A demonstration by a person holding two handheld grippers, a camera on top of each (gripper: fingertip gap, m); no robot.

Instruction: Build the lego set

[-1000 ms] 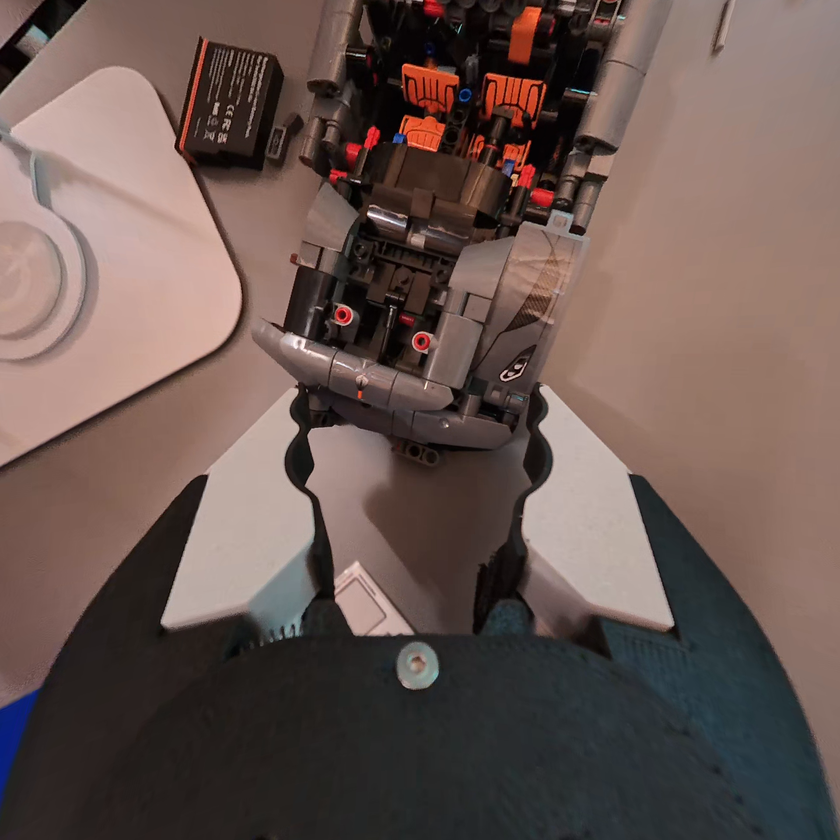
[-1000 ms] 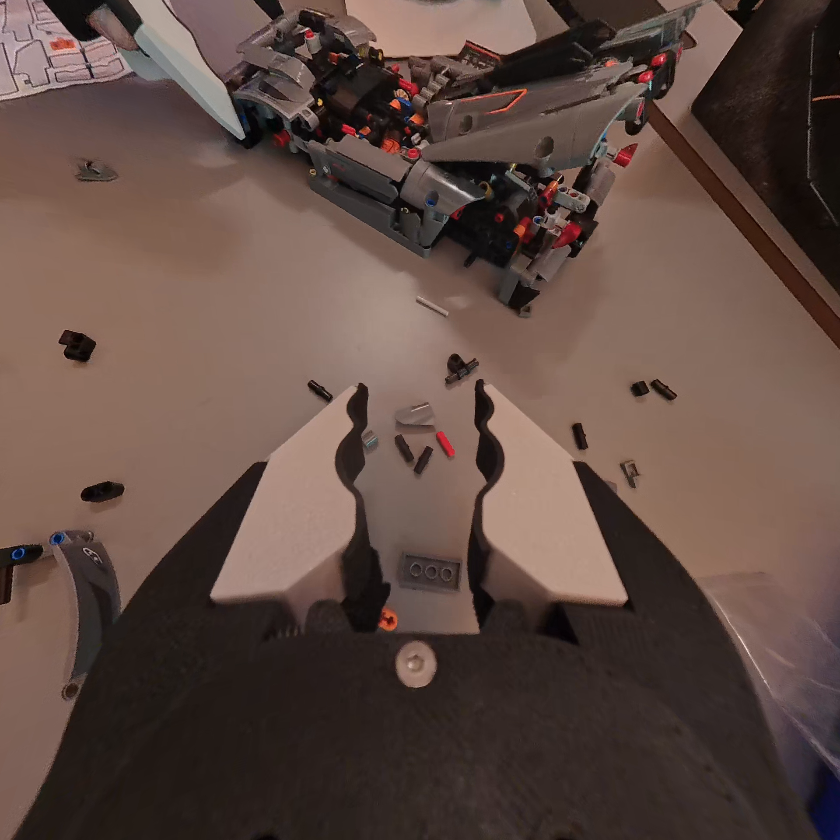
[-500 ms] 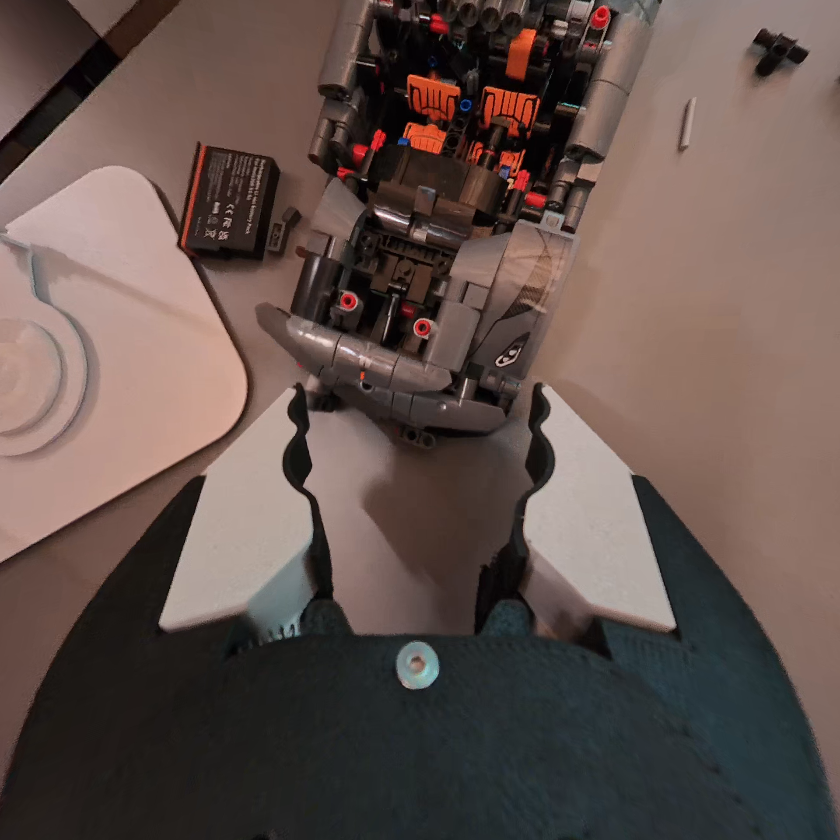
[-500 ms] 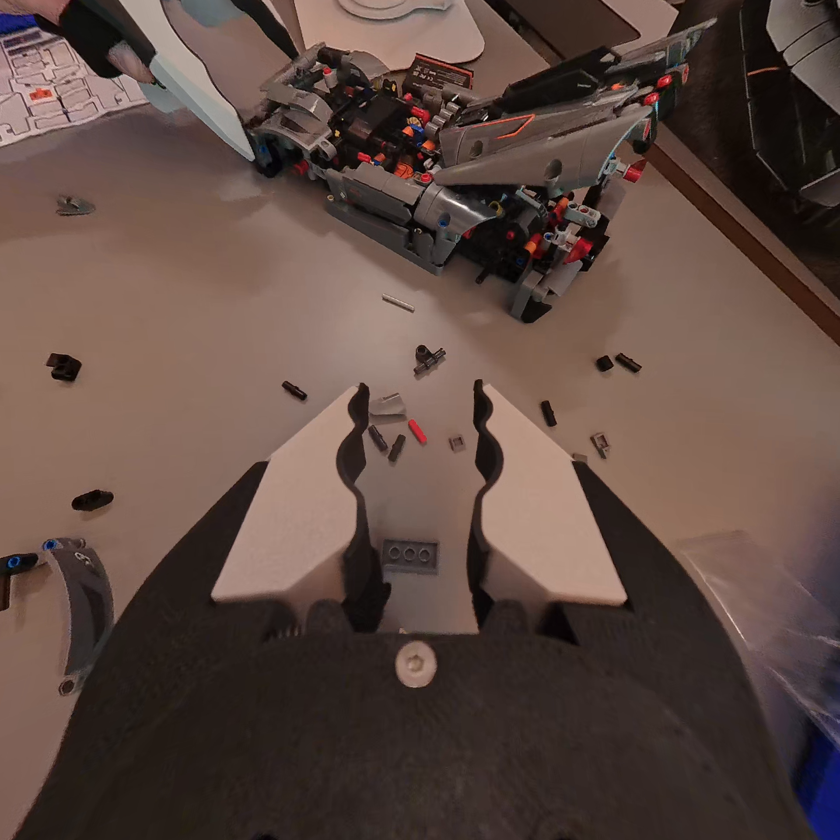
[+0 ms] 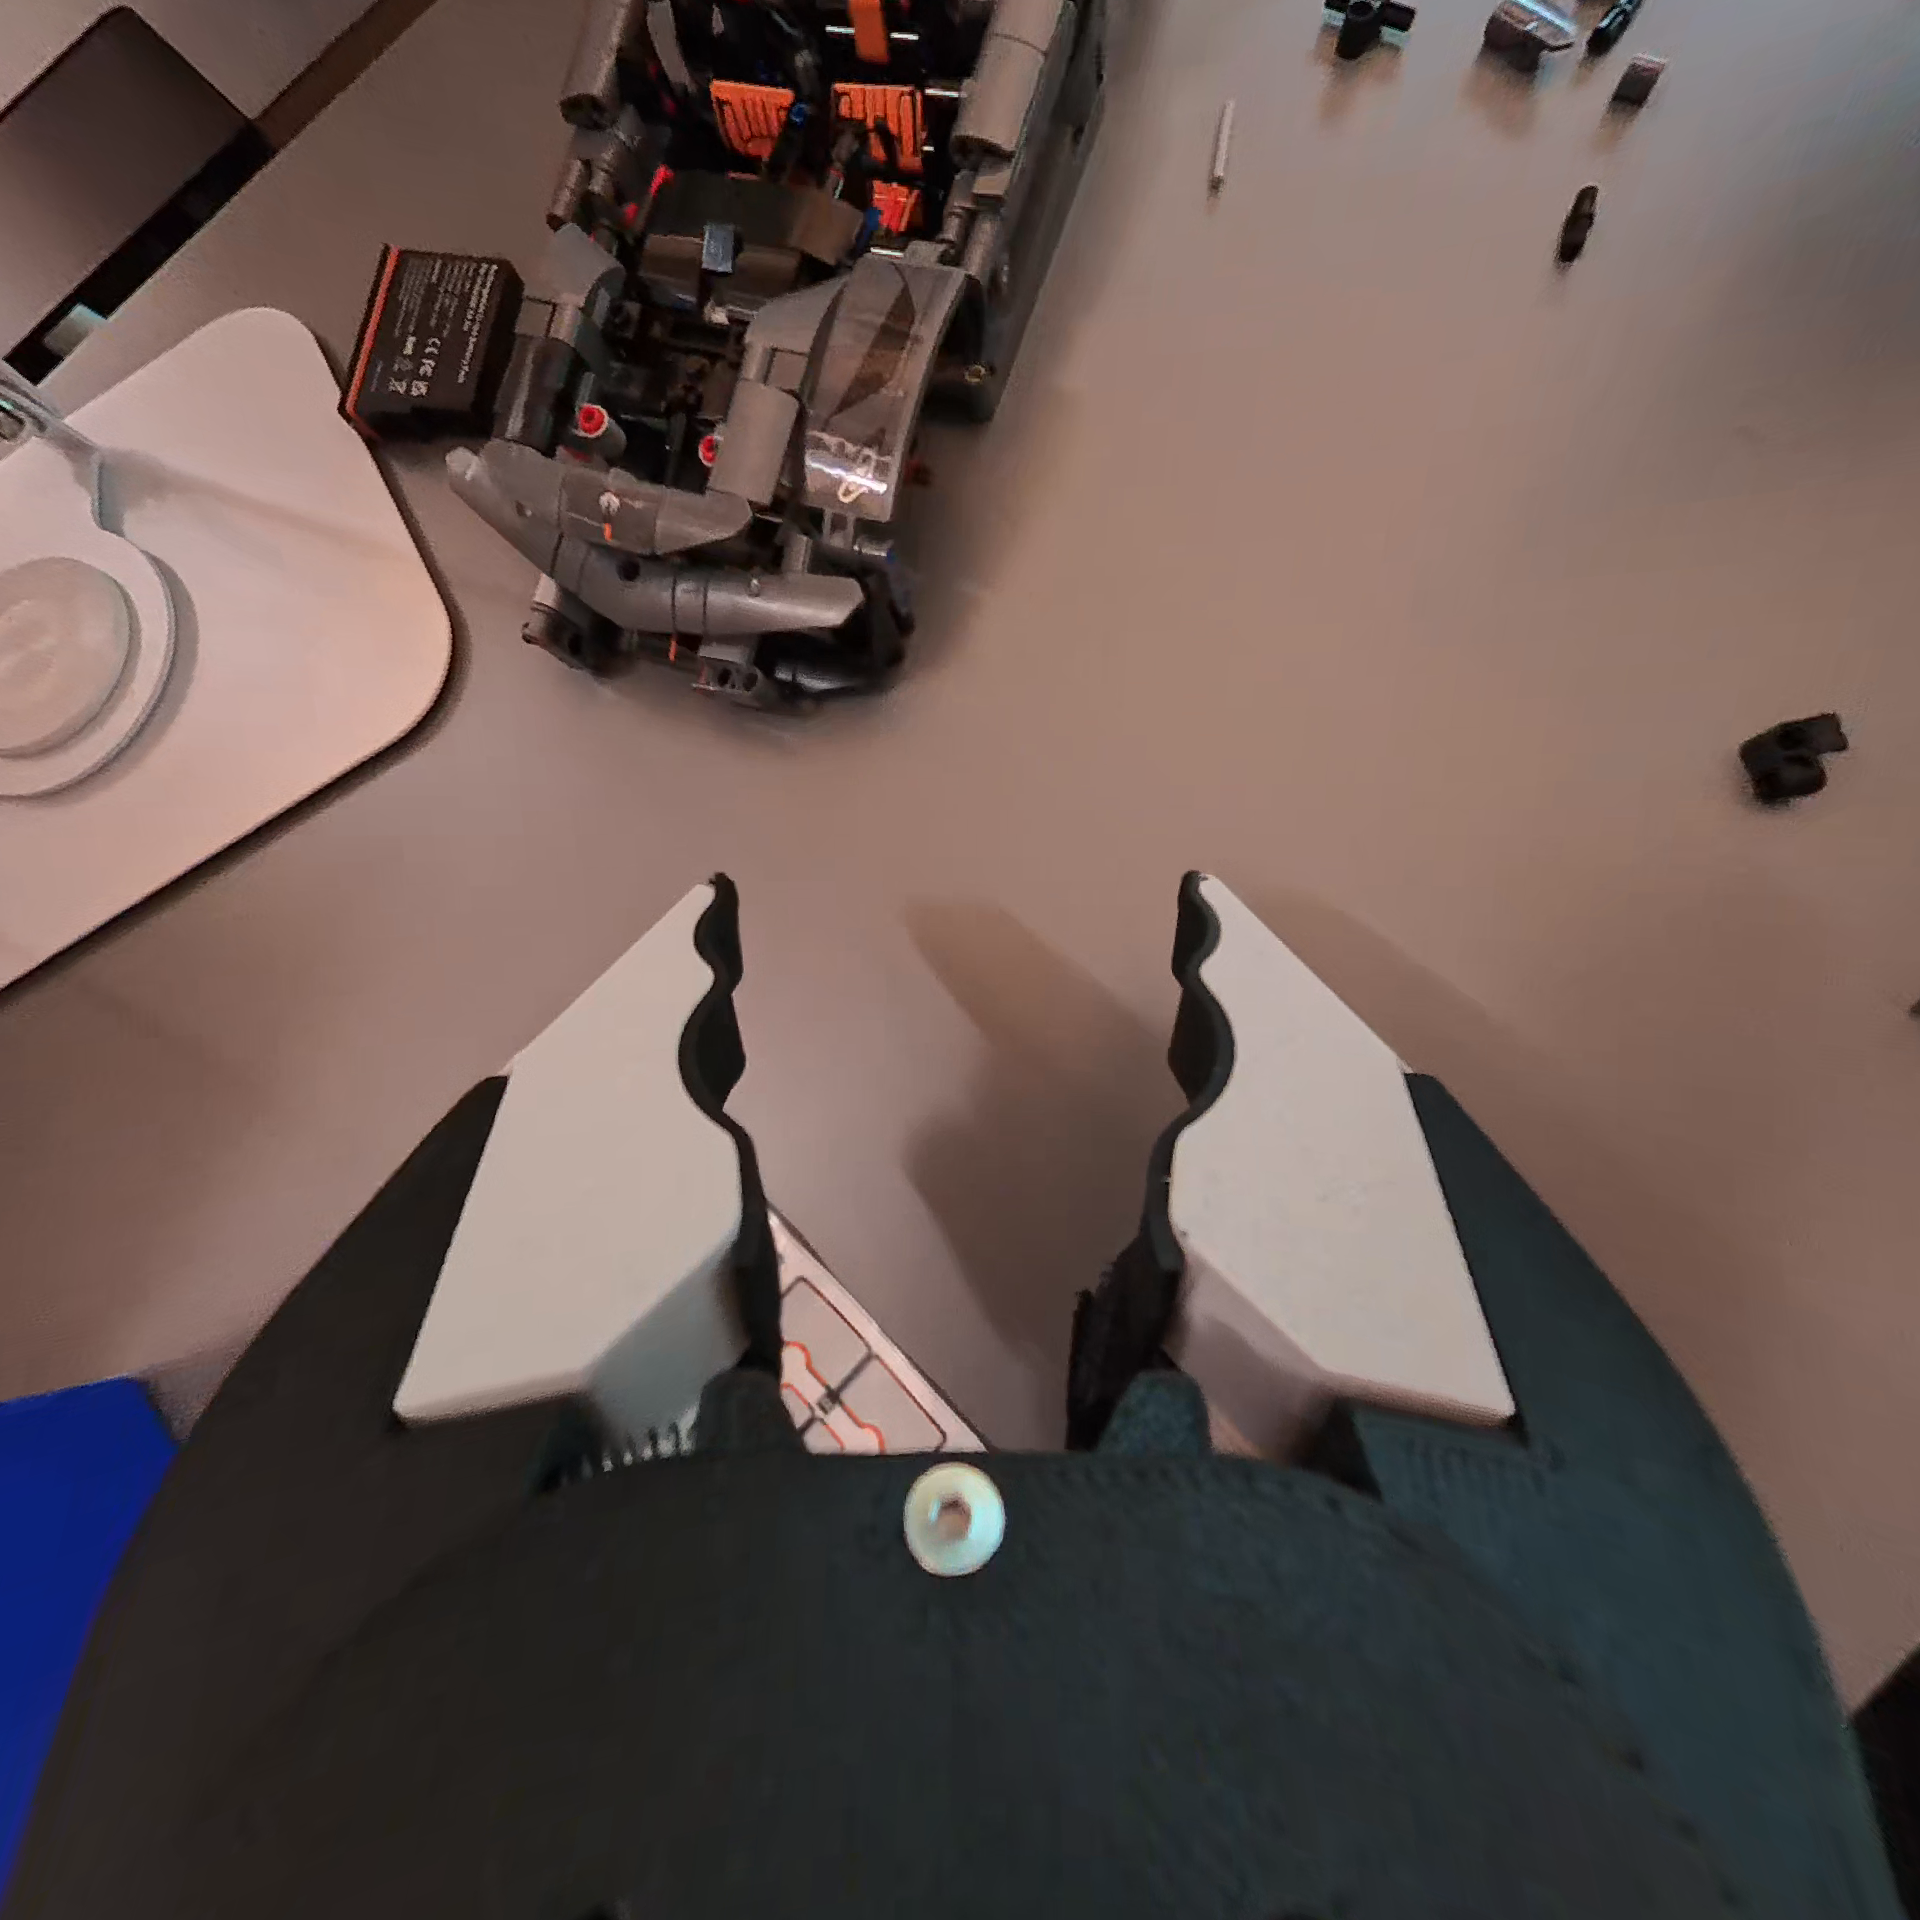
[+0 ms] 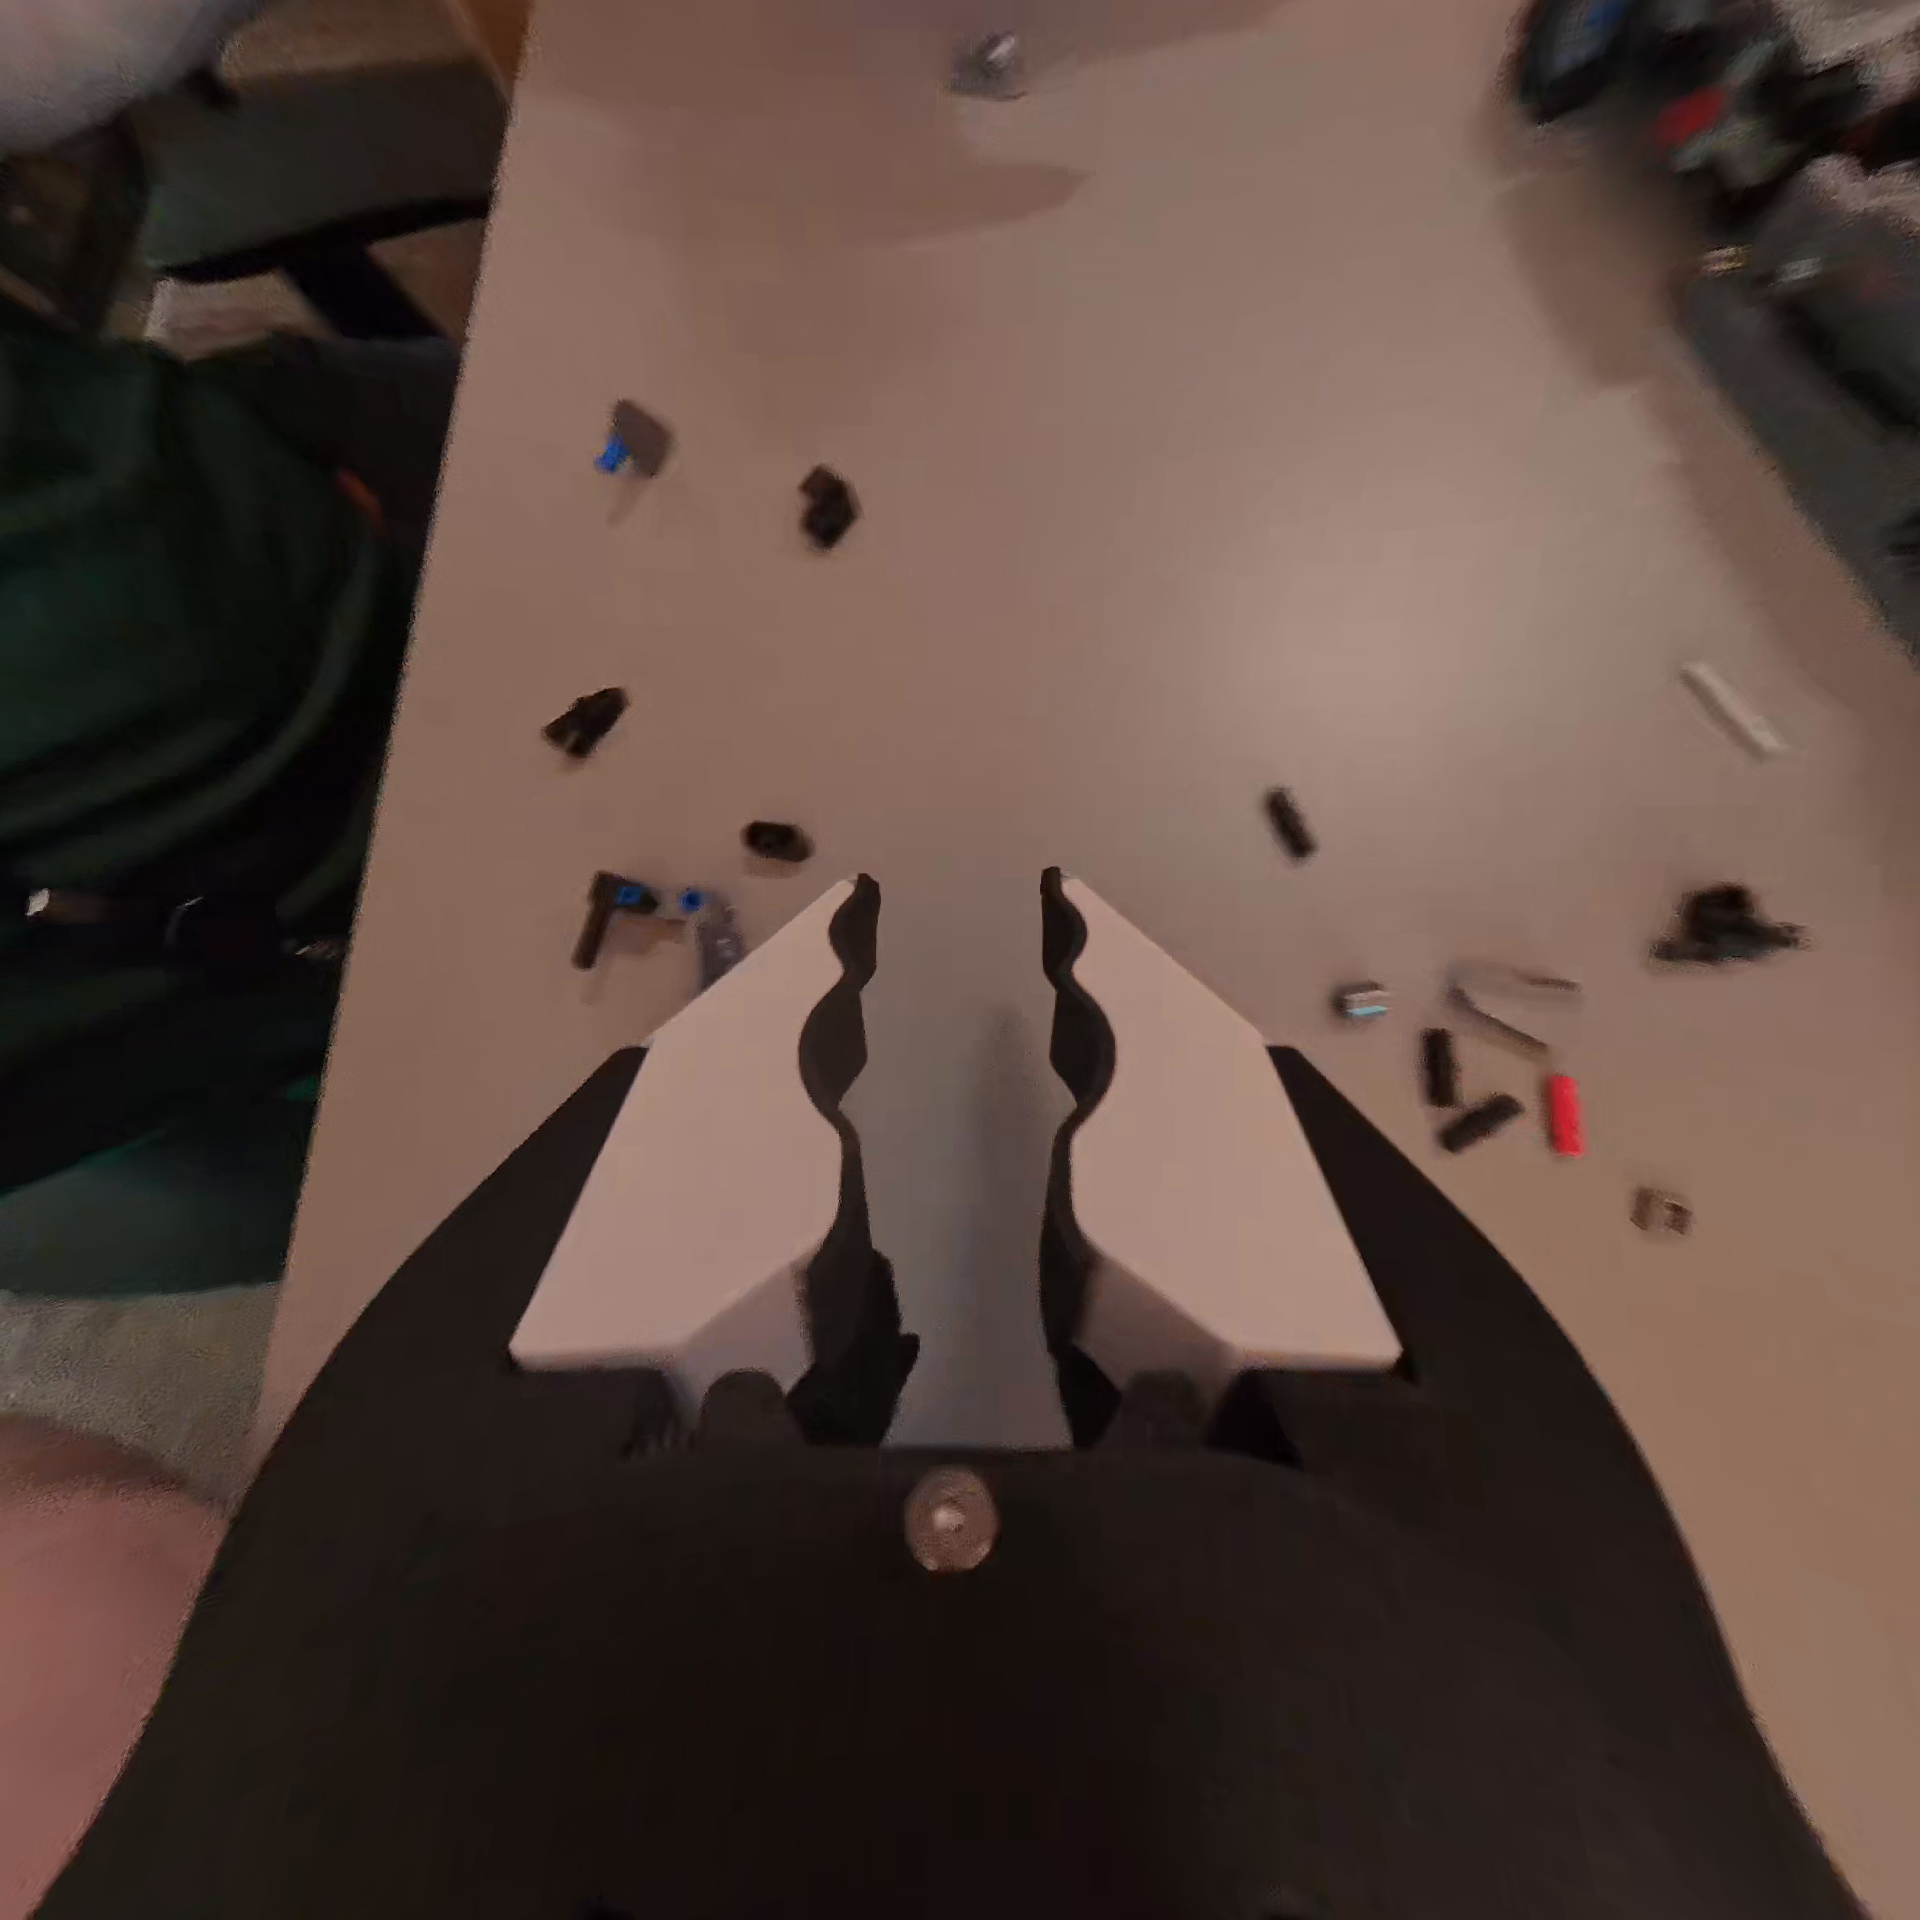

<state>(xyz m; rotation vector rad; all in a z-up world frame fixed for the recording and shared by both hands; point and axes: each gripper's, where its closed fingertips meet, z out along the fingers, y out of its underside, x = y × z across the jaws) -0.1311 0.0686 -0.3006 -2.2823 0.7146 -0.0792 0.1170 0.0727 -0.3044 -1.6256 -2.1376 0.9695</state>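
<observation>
Grey bench (image 5: 1299, 644) carries the part-built lego car (image 5: 748, 343) at far left, loose pieces scattered right; both the left gripper (image 5: 954, 883) and right gripper (image 6: 952, 883) hover with jaws apart and empty; model judged rigid yet fragile, best gripped by its lower chassis.

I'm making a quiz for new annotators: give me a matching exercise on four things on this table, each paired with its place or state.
Things:
1. left claw
2. lego car
3. black battery pack
4. red pin

Places or states:
A. lies among loose pieces to the right of the right claw
B. open, holding nothing
C. beside the car's front corner, next to the white pad
D. stands ahead of the left claw, apart from it

Pairs: 1-B, 2-D, 3-C, 4-A
</observation>
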